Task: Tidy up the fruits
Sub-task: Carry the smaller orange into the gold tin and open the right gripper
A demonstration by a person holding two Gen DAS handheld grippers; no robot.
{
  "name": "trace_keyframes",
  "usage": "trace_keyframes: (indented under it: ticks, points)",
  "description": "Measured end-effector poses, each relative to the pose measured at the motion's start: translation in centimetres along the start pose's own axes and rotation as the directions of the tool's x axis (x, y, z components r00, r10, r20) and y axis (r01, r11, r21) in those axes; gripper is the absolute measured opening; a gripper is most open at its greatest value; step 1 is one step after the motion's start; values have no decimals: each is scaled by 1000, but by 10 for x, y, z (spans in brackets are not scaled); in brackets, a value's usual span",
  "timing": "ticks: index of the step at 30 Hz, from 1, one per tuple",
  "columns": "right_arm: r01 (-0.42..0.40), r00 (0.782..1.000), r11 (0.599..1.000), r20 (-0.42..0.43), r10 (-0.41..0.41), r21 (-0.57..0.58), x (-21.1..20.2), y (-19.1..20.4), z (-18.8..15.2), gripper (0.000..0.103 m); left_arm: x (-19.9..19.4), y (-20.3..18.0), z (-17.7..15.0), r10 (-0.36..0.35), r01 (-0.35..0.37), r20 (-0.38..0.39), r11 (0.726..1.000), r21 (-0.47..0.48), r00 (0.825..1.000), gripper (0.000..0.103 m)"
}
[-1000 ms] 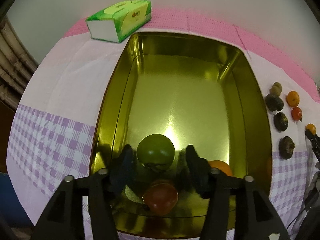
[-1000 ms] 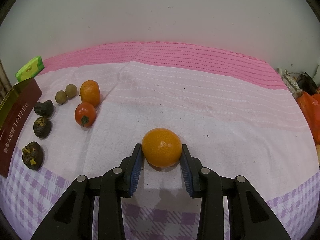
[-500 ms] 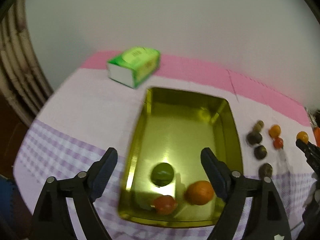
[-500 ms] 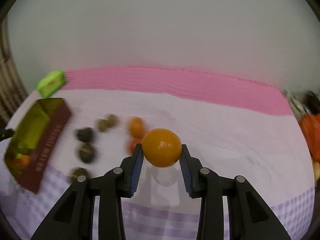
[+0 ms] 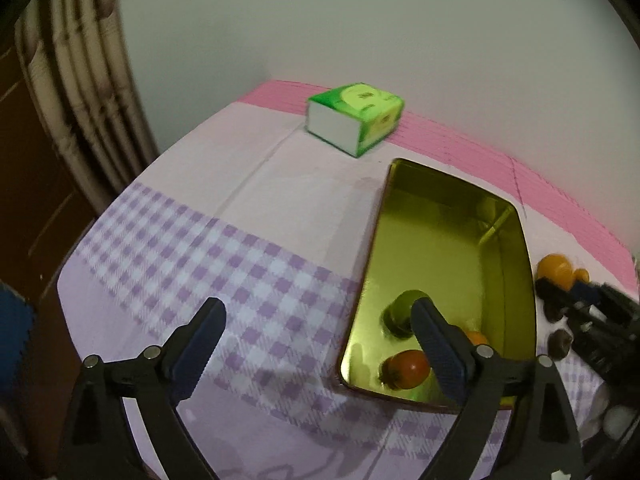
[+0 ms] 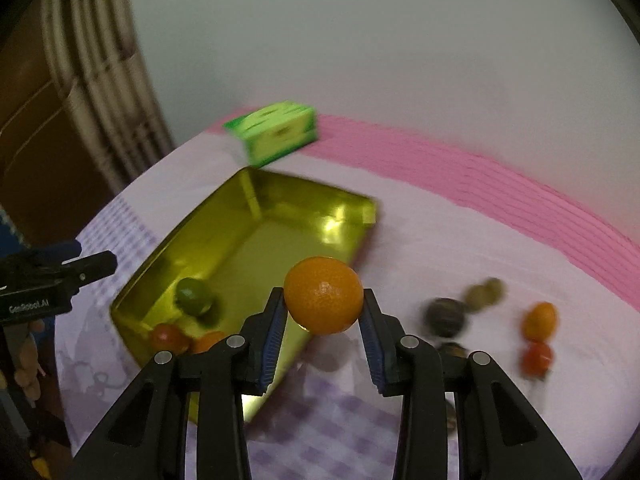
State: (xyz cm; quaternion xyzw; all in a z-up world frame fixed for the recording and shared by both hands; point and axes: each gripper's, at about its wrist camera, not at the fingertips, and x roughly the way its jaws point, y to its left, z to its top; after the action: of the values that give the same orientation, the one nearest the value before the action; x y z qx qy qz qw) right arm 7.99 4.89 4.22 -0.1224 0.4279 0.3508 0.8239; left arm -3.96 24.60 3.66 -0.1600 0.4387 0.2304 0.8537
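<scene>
Mid-carry toward the gold tin (image 6: 248, 216) at the table's left edge: orange (image 6: 323, 295) clamped in the right gripper (image 6: 323, 334) just over the tin's right rim, left gripper (image 5: 316, 344) just spread wide and empty, release inside judged next.

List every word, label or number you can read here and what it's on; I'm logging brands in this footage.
"GenRobot.AI": white print on the left gripper body, seen from the right wrist view.
Tissue pack: printing on its green top is too blurred to read in either view.
Tin: no lettering shows on it.
Nothing else carries text.
</scene>
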Motion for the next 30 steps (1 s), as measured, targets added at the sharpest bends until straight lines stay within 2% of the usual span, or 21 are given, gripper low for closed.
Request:
trace_keyframes:
  ticks: [6,16,30]
  points:
    - [-20,998,998,-60,17,-53,29,25,2,37,2,12,3,26,-25,4,999,-49,1000,96]
    - [-19,989,993,-145,2,-116,72,49,0,38,9,12,3,22,-22,-13,998,-55,1000,97]
    - [-24,987,992,-158,4,-123,78,54,-8,38,12,13,1,18,-19,-21,998,-57,1000,97]
